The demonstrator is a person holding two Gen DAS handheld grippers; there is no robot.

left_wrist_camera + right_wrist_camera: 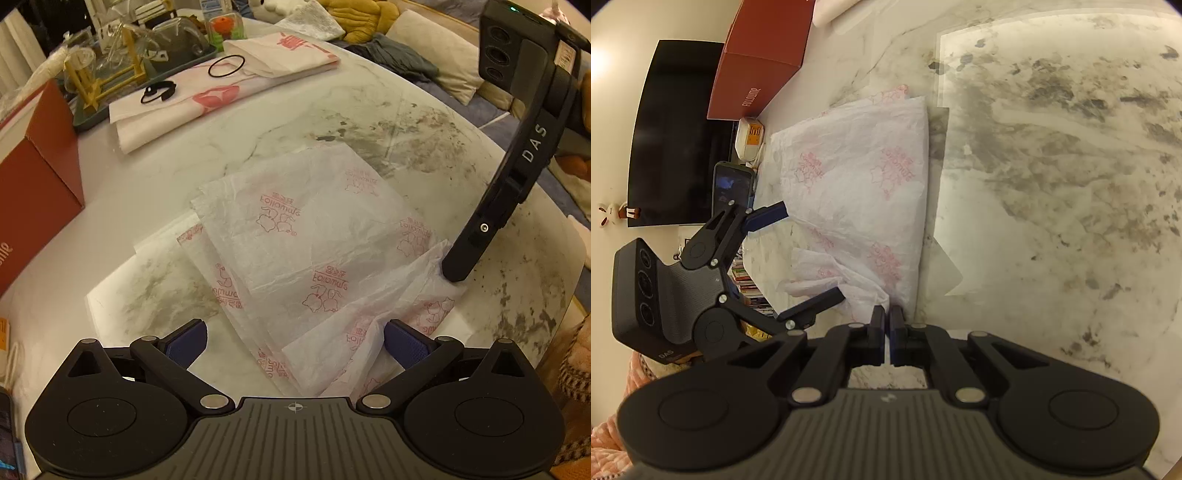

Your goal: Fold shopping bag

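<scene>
A white shopping bag [306, 236] printed with pink cartoon logos lies partly folded and flat on the marble table [406, 129]. Its loose, crumpled handle end [417, 291] trails toward the right. My left gripper [295, 325] hangs open just above the bag's near corner, its blue pads on either side of the film and not touching it. My right gripper [454, 273] stands on the handle end with its jaws shut and film gathered at the tips. In the right wrist view the shut right gripper [887, 314] meets the bag [864, 177] at its crumpled edge, with the open left gripper [812, 254] beside it.
A red box [37, 192] stands at the left. Folded bags [221, 92] with black hair ties lie at the back, next to a tray of glassware [147, 55]. A phone [733, 188] and a charger [750, 138] sit by the table's edge.
</scene>
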